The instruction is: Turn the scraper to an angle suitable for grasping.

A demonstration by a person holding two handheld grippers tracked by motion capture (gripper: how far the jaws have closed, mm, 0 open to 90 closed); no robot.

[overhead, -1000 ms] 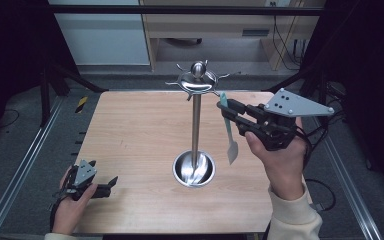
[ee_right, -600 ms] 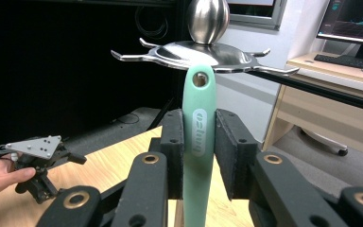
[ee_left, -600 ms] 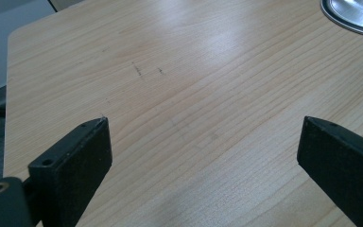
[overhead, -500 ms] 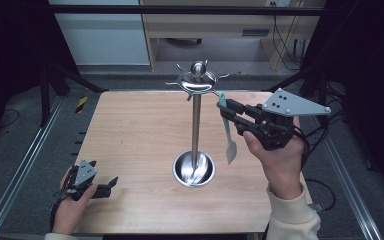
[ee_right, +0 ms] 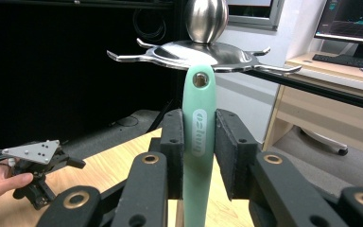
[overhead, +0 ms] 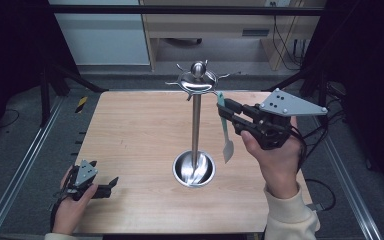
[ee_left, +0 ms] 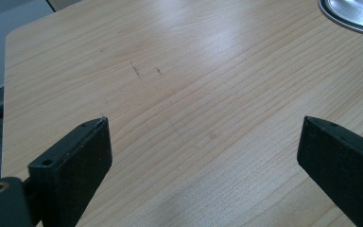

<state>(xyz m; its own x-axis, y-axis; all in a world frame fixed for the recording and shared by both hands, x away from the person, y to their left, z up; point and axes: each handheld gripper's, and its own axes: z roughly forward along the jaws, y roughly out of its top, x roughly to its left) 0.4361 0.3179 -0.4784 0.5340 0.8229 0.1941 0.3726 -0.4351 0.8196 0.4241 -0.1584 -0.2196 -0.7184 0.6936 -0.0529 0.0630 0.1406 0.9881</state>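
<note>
Spatula (overhead: pixel 226 131), mint-green in the handle with a pale blade hanging down, sits clamped between the jaws of my right gripper (overhead: pixel 223 111); the grip is on the handle below its hanging hole, and the tool hangs upright above the surface (overhead: pixel 135 125), just beside the steel post of the utensil stand (overhead: pixel 195 125). In the right gripper view the handle's hole (ee_right: pixel 200 79) is level with the hooked arms of the stand's top disc (ee_right: pixel 203 52), close in front of them; I cannot tell whether it touches one. Nearest me on the other side, my left gripper (overhead: pixel 111 183) rests low at the near left corner of the surface, released, its jaws standing wide apart over bare wood in the left gripper view. Farther in, the stand's round base (overhead: pixel 194 169) sits on the surface at mid-table, well apart from my left hand (overhead: pixel 70 210). A ball finial (overhead: pixel 198 68) tops the stand.
</note>
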